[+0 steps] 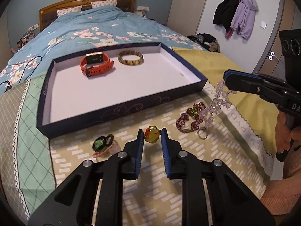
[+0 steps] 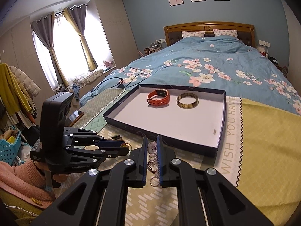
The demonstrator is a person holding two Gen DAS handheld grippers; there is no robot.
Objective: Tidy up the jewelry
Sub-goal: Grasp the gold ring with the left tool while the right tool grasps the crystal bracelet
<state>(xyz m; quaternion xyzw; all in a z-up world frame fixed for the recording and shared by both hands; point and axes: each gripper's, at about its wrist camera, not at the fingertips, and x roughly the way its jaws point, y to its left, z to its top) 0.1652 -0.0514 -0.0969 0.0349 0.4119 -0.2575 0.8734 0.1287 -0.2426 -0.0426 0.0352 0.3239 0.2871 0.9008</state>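
Left gripper (image 1: 152, 137): my blue pads pinch the amber pendant (image 1: 151, 137) on the bedspread, just in front of the box lid (image 1: 120, 111). Right gripper (image 2: 151, 157): jaws nearly closed on the clear bead necklace (image 1: 216, 101), which hangs w/ its ring (image 1: 202, 134) beside the maroon beaded bracelet (image 1: 190, 121). Lid holds the orange watch (image 1: 96, 64) & mottled bangle (image 1: 130, 57), side by side.

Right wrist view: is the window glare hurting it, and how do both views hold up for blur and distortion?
Right wrist view: the window is blown out white, but the tray and watch stay evenly lit and readable. Left wrist view: soft indoor light, no glare; the yellow pendant between the fingers is sharp. Both views: strong fisheye bending with dark corners, no obvious motion blur.
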